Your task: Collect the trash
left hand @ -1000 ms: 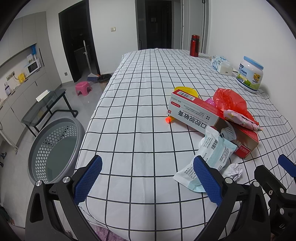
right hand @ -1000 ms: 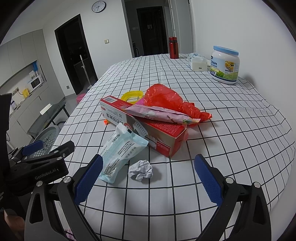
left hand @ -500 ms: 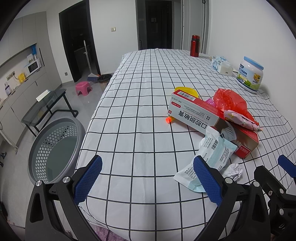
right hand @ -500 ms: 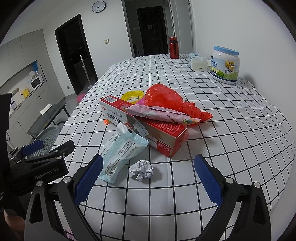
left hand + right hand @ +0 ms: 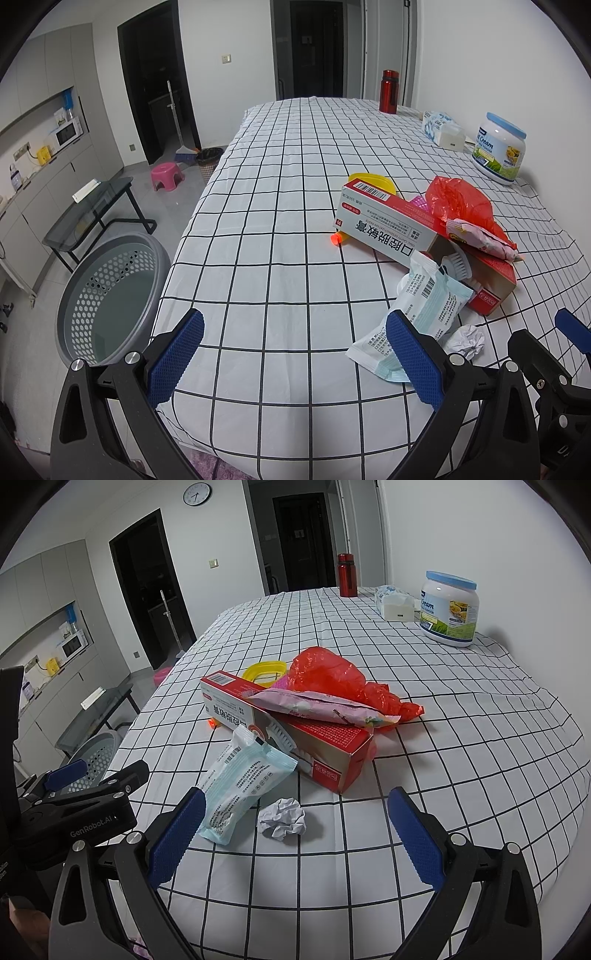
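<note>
We hold the left gripper (image 5: 293,363) and right gripper (image 5: 295,843) released, both empty. The crumpled paper ball (image 5: 282,818) lies near, just beside the wet-wipe packet (image 5: 243,788). Closing off-centre may catch the packet; the laundry basket (image 5: 107,299) stands left, off-table.

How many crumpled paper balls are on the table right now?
1. The crumpled paper ball lies near the table's front edge, beside the pale blue wrapper. Others could be hidden under the pile.
</note>
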Available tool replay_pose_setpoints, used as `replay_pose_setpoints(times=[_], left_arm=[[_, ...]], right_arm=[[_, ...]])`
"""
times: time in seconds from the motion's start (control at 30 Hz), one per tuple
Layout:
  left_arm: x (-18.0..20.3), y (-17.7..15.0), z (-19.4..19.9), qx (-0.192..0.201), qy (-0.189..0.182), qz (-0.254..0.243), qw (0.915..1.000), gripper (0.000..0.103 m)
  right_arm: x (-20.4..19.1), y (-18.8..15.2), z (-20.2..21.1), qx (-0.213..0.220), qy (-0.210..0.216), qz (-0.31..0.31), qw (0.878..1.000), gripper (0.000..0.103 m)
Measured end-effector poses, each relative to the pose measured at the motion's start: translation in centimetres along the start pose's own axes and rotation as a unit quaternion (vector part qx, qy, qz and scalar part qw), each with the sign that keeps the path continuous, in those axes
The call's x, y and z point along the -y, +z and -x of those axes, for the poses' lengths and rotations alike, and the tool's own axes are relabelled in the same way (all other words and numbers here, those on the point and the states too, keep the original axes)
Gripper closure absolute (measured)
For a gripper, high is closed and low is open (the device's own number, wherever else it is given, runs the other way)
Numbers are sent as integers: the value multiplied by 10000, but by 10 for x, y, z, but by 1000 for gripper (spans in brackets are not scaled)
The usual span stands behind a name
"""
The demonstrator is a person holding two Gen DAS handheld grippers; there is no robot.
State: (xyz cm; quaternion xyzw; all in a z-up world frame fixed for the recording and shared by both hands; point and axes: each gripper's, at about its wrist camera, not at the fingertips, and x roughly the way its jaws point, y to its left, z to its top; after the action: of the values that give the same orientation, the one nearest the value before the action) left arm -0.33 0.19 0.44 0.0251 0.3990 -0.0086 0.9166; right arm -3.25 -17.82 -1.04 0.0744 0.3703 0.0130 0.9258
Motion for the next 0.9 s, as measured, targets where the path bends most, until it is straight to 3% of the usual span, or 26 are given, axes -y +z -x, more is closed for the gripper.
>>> replay_pose_setpoints(times=[0.9], left_arm=[[-1,0,1,-9,12,-10,10000,6]], right_arm=[[1,0,0,14,25,-9,10000,9]])
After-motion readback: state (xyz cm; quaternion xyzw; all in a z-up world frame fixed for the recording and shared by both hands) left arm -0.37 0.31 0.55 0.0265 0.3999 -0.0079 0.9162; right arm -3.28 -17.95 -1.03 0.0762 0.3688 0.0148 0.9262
